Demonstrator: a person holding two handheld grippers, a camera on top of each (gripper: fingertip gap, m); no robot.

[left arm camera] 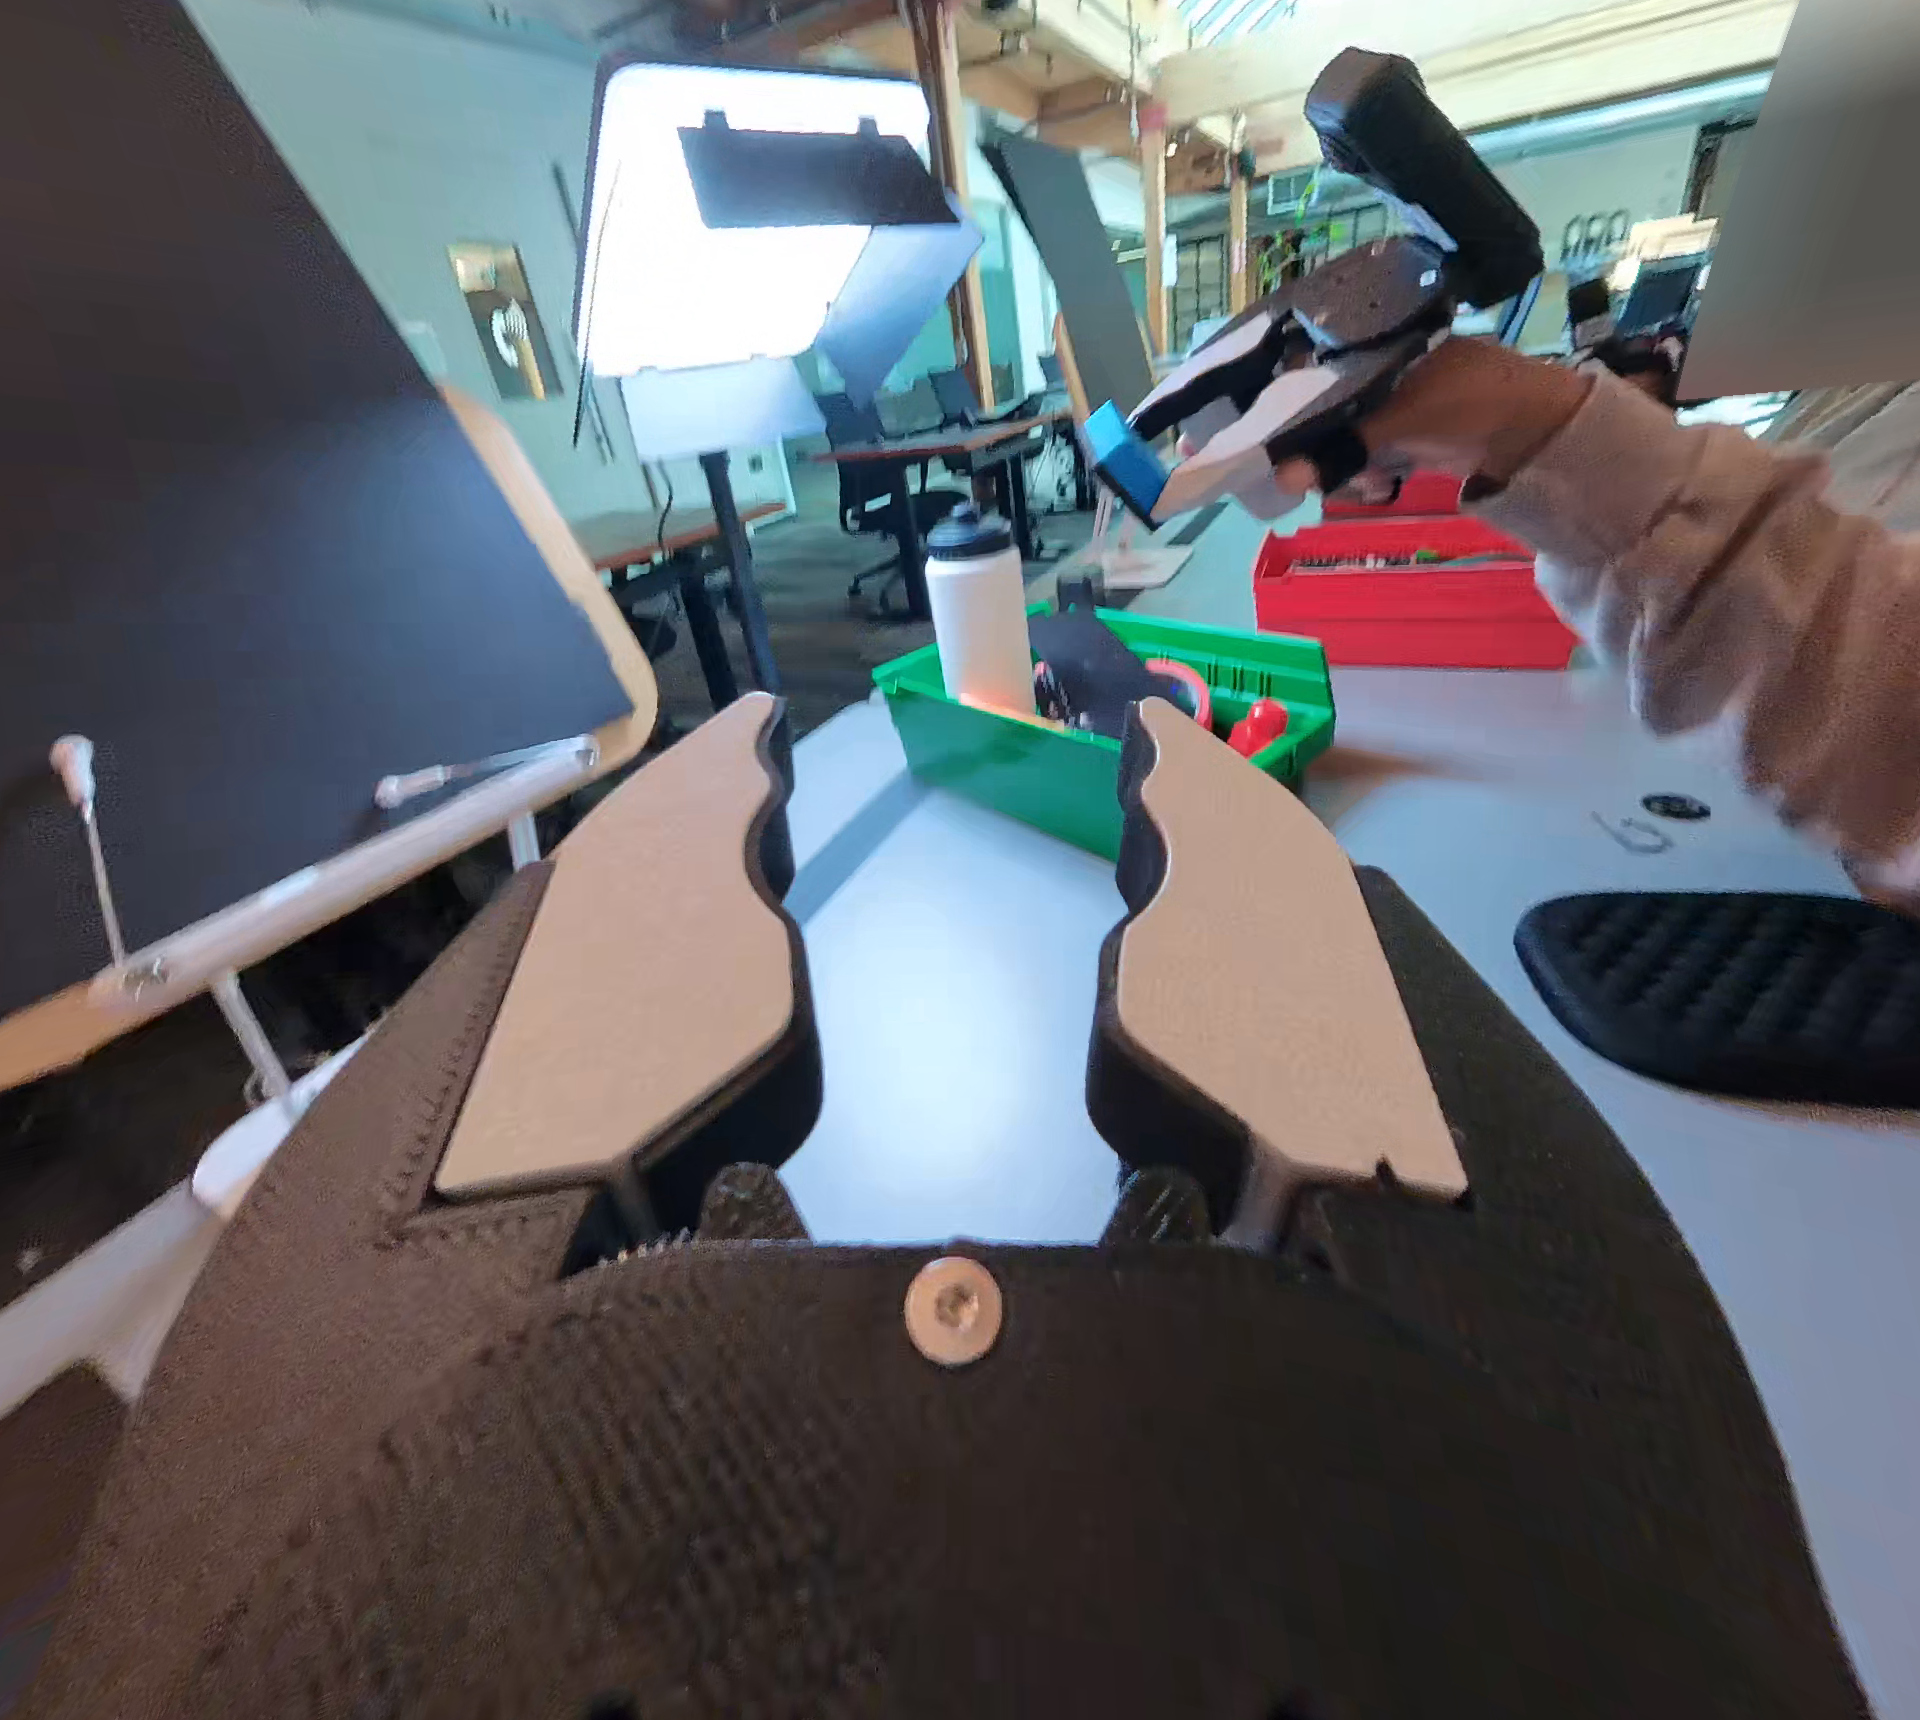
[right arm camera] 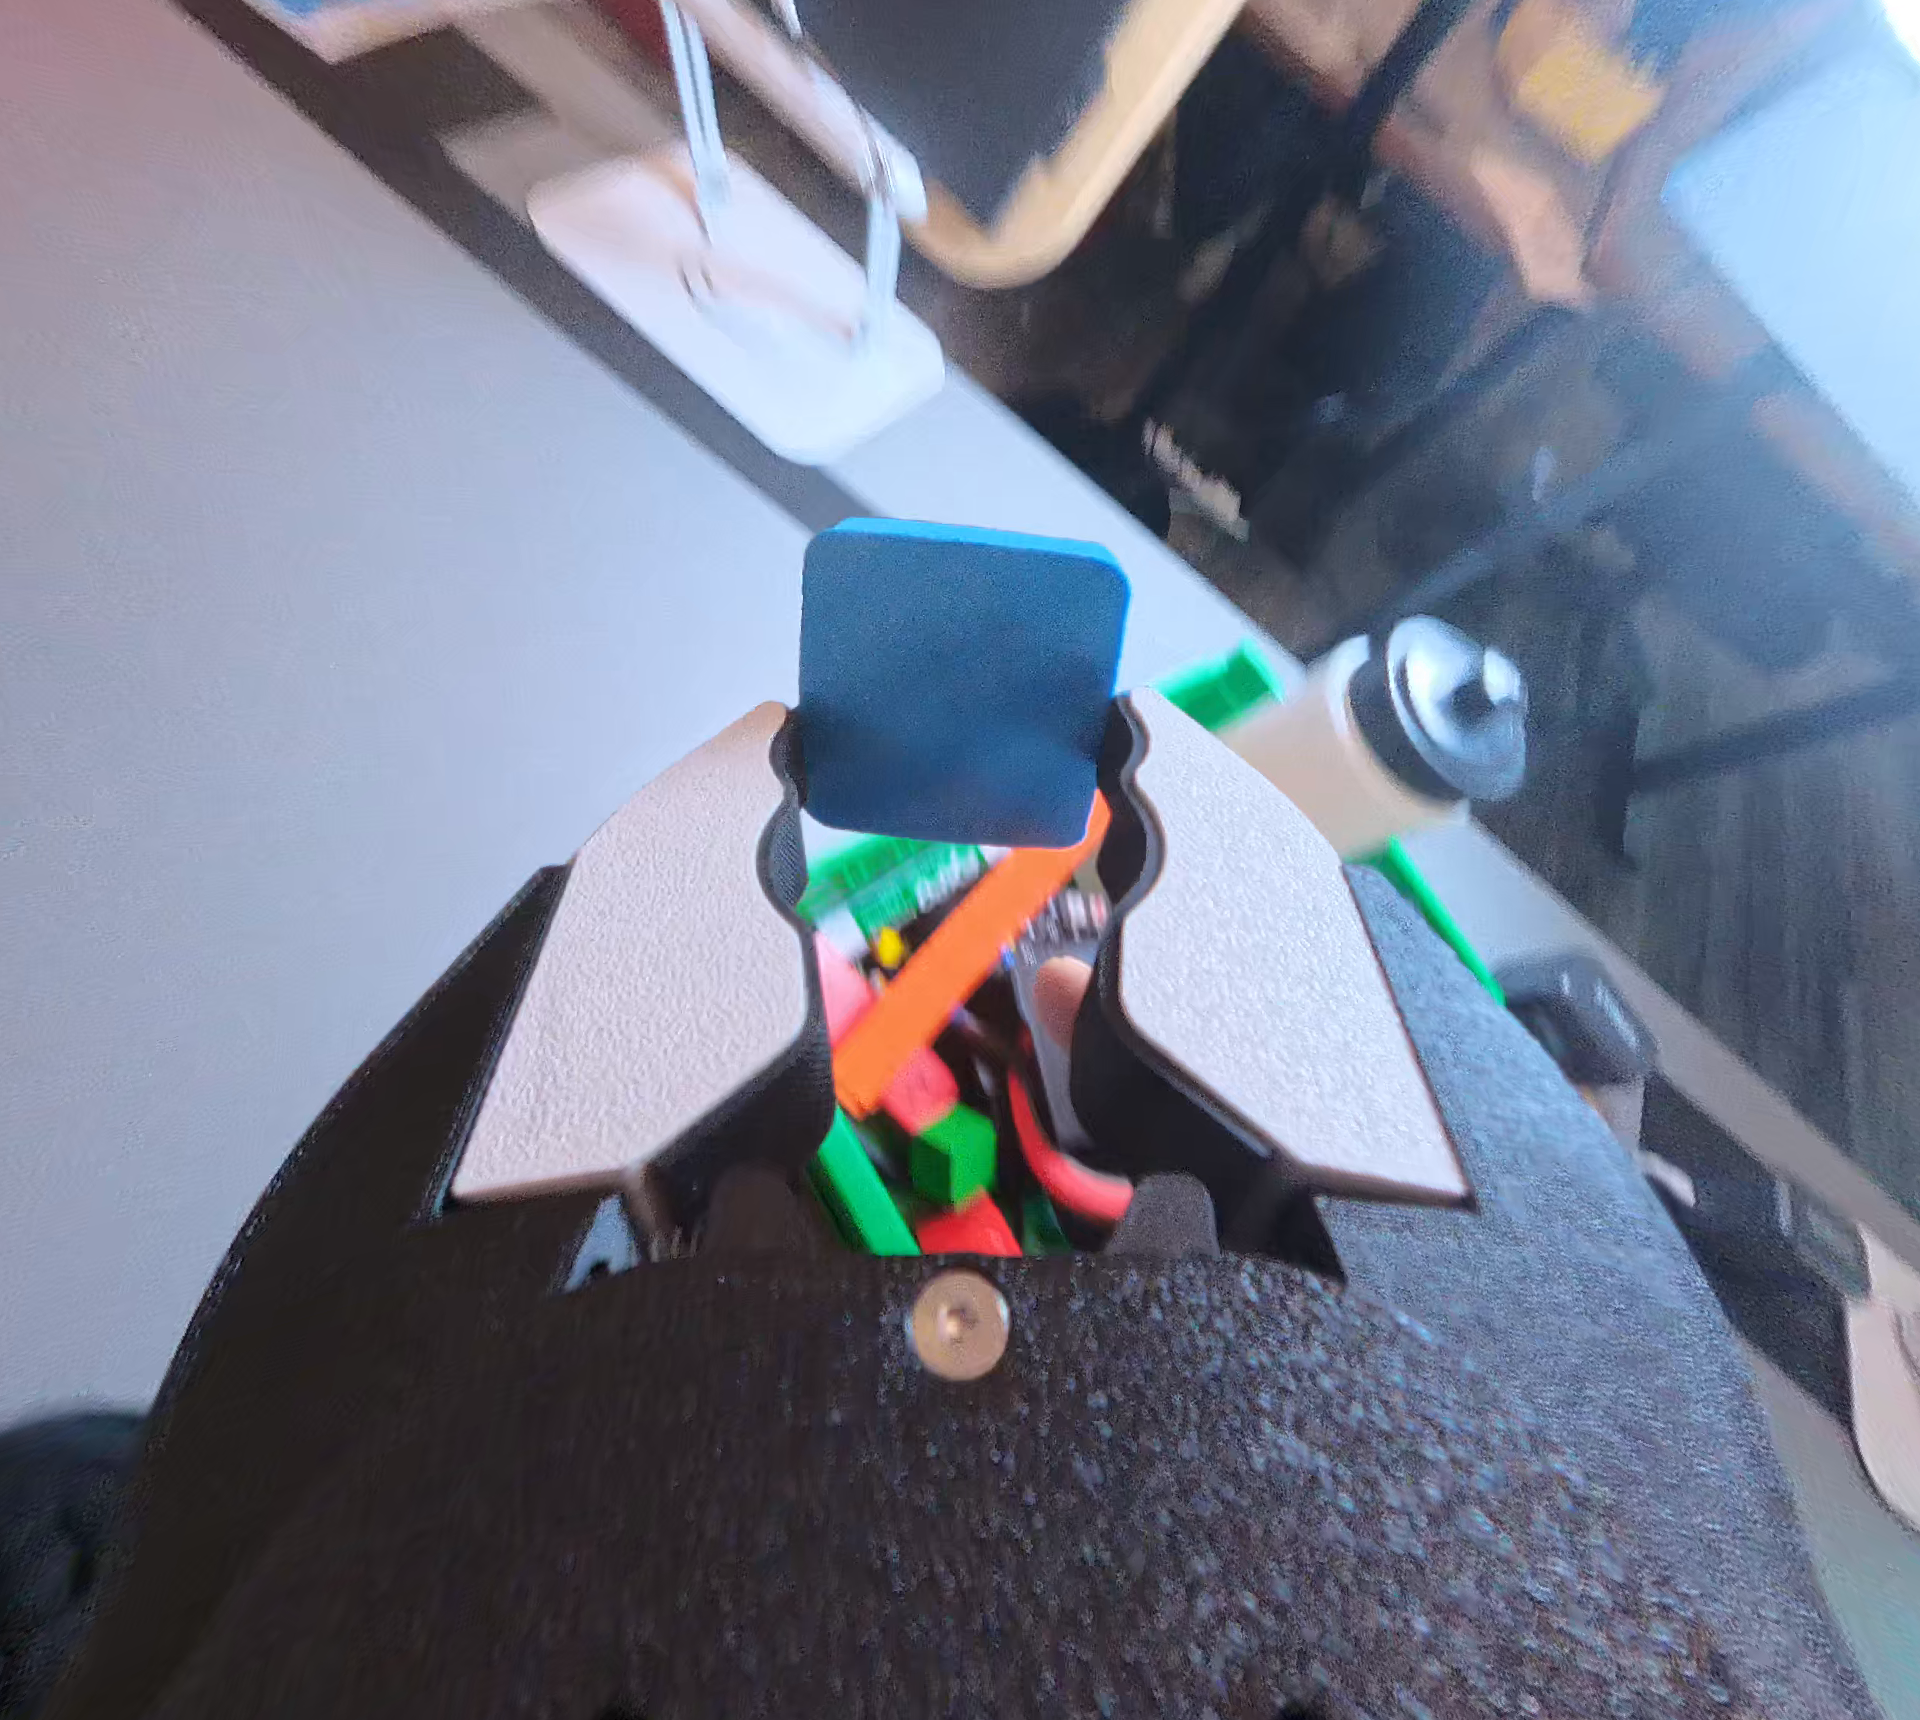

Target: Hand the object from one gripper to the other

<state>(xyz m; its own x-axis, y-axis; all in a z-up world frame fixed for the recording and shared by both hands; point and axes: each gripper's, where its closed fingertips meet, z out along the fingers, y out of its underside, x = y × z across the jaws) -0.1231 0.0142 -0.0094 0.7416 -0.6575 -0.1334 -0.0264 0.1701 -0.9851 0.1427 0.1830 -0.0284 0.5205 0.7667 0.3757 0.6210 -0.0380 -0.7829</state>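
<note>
Black ribbed plastic fills the near half of my left wrist view, and from it the left gripper [left arm camera: 954, 725] spreads its grey fingers [left arm camera: 644, 943] wide with nothing between them, over the pale surface [left arm camera: 1558, 1255]. At 3 o'clock a black dimpled pad [left arm camera: 1725, 995] lies on that surface. Past the fingertips, at 12 o'clock, sits a green bin [left arm camera: 997, 766] with a white bottle [left arm camera: 977, 621] standing in its near-left corner and small red pieces beside it. Farther, at 2 o'clock, a red bin [left arm camera: 1403, 610] rests on the surface. Above it, held up in the air by a hand [left arm camera: 1455, 413] in a pale sleeve, my right gripper [left arm camera: 1148, 465] pinches the blue block [left arm camera: 1122, 455], well apart from the left one.

In the right wrist view the right gripper [right arm camera: 951, 735] has its fingers [right arm camera: 665, 964] closed narrow on the blue block [right arm camera: 956, 683], gripped at its lower edges with most of it standing out beyond the tips. Below and behind it I see the green bin [right arm camera: 1226, 673] with an orange bar [right arm camera: 966, 964], and the bottle [right arm camera: 1351, 735] at 3 o'clock. The background is blurred.
</note>
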